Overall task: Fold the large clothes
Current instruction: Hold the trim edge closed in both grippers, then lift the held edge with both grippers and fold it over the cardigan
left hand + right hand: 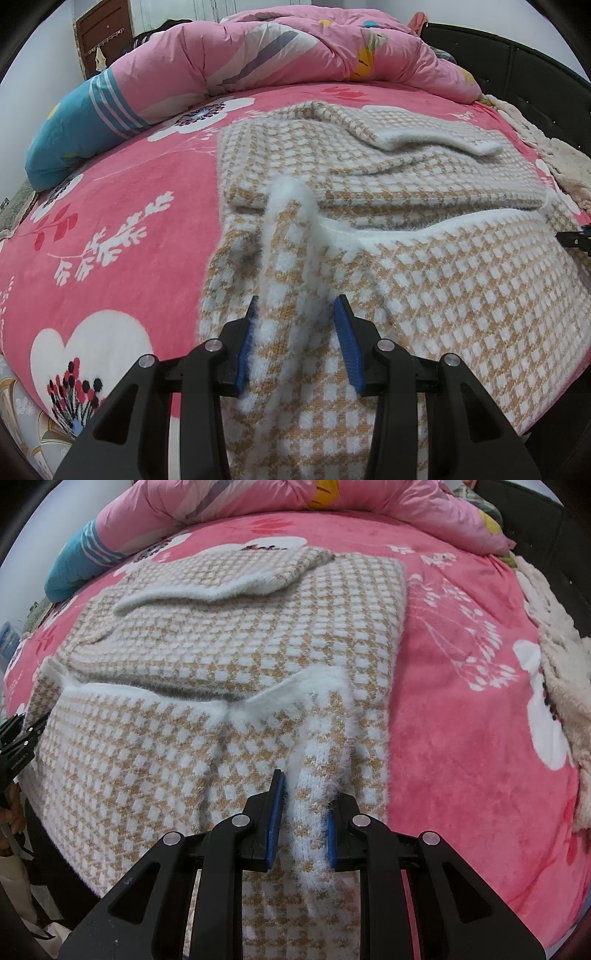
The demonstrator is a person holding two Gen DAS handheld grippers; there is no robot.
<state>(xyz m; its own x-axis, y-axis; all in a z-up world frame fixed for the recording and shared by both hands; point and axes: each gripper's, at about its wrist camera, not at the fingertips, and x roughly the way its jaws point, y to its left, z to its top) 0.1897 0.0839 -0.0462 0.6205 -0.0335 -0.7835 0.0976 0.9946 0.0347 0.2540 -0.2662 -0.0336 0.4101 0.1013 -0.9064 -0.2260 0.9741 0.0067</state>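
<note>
- Sweater [424,295], knitted in a tan and white check with fluffy white trim, lies on the pink flowered bed sheet [122,229] and hangs over the near edge of the bed.
- Its far part is already folded, with one sleeve [207,587] laid across the top.
- Left gripper [297,347] has a raised ridge of the sweater's fluffy hem between its blue pads [345,347]; the fabric fills the gap, and the gripper is clenched on it.
- Right gripper [303,823] pinches another lifted ridge of the hem in the same way.
- Pink quilt [295,48] is bunched along the far edge of the bed.
- Cream fluffy blanket [561,657] lies at the right edge of the bed.
</note>
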